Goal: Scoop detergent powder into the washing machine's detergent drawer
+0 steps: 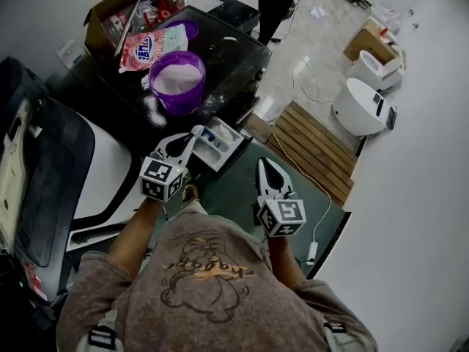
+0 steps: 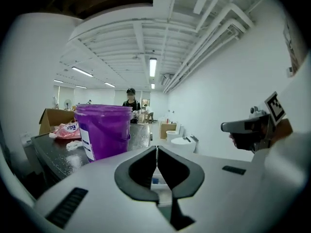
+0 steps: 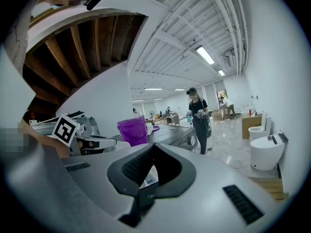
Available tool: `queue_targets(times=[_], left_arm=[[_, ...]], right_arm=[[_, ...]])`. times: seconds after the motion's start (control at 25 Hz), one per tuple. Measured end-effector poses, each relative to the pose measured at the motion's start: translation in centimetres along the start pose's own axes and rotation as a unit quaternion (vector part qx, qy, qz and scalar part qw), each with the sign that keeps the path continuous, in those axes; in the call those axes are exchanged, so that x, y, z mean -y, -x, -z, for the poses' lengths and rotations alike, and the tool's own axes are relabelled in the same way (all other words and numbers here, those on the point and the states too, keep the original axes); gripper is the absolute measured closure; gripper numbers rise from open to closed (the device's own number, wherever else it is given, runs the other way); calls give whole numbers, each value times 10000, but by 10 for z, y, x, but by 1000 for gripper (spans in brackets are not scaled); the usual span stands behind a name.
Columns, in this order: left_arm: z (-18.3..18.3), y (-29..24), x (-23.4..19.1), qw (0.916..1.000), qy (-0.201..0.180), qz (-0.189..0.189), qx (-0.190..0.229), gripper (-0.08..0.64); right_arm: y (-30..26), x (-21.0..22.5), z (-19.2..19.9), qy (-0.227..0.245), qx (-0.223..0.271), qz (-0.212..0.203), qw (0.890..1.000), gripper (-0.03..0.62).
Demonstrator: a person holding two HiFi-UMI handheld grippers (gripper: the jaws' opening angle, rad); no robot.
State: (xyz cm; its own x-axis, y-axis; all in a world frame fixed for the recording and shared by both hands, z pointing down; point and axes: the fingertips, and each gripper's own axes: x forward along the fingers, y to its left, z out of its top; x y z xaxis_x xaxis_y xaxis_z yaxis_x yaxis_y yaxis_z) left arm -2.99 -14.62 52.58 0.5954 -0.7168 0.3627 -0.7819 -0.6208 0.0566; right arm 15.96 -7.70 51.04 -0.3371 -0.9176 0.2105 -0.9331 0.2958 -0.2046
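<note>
A purple bucket [image 1: 176,79] of white detergent powder stands on the dark machine top [image 1: 234,53]; it also shows in the left gripper view [image 2: 103,130] and the right gripper view [image 3: 132,131]. The white detergent drawer [image 1: 220,144] is pulled out below the top's front edge. My left gripper [image 1: 195,132] is shut and empty, its tips at the drawer's left end [image 2: 156,149]. My right gripper [image 1: 264,163] hovers to the right of the drawer, shut on nothing [image 3: 153,144]. Spilled powder [image 1: 154,110] lies beside the bucket.
A pink detergent bag [image 1: 143,50], a purple lid [image 1: 183,29] and a cardboard box [image 1: 117,6] sit behind the bucket. A wooden pallet [image 1: 315,149] and white toilets [image 1: 363,105] are on the floor to the right. A person [image 3: 198,118] stands beyond the machine.
</note>
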Motion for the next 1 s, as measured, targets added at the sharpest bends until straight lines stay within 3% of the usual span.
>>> queue_targets(times=[0.6,1.0], left_arm=[[-62,38,-13,9950,-136,-322,931,537],[-63,42,-11,9941,-85,-449,988,537]], right_arm=[[-6,8,-31,93,183,139,9997,592],[-12,4,-35,68,248,40,9997,592]])
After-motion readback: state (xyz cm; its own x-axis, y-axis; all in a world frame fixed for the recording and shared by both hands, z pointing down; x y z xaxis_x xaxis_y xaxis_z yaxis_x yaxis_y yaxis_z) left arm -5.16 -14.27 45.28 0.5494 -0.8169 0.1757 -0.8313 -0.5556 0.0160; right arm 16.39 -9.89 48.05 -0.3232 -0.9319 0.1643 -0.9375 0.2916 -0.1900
